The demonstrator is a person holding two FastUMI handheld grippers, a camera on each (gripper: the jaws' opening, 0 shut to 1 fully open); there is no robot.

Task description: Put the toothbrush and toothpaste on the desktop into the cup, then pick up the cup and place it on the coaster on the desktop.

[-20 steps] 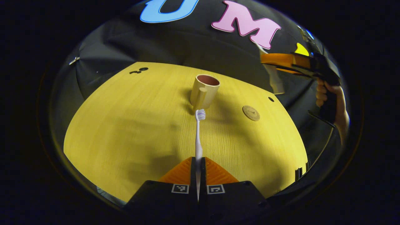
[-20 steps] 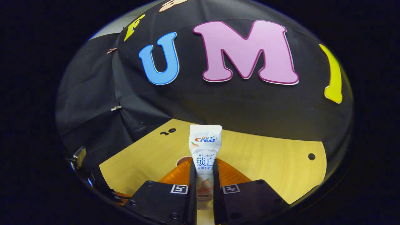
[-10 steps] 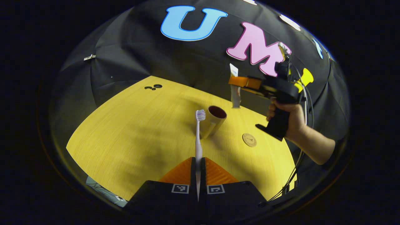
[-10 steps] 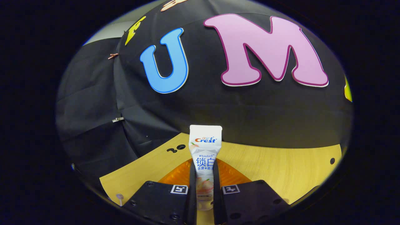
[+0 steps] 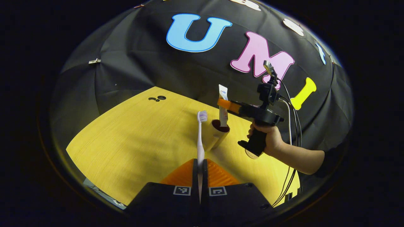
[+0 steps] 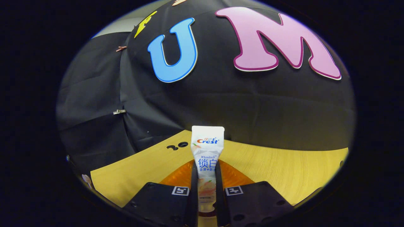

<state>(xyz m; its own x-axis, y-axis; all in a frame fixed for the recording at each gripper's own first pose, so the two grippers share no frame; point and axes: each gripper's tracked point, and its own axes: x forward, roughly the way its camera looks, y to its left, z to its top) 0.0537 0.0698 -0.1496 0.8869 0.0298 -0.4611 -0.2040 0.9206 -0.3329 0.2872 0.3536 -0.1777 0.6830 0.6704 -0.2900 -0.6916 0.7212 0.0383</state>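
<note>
My left gripper (image 5: 200, 164) is shut on a white toothbrush (image 5: 200, 135), whose bristled head points up and away, just left of the beige cup (image 5: 216, 135) on the yellow desktop (image 5: 132, 135). Farther off in the left gripper view, a hand holds my right gripper (image 5: 222, 104) over the cup's dark mouth, shut on the upright white toothpaste tube (image 5: 223, 105), whose lower end hangs at the cup's opening. In the right gripper view, the toothpaste tube (image 6: 206, 157) stands upright between the fingers of my right gripper (image 6: 205, 183). The round coaster (image 5: 251, 154) peeks out behind the hand.
Small dark holes (image 5: 157, 98) mark the desktop's far left corner. The black booth wall rises right behind the desk. A person's forearm (image 5: 300, 157) and cables (image 5: 288, 176) cross the right side of the desk.
My right gripper has carried the toothpaste leftward and down, from beside the cup to directly over its mouth. My left gripper has drawn nearer the cup with the toothbrush.
</note>
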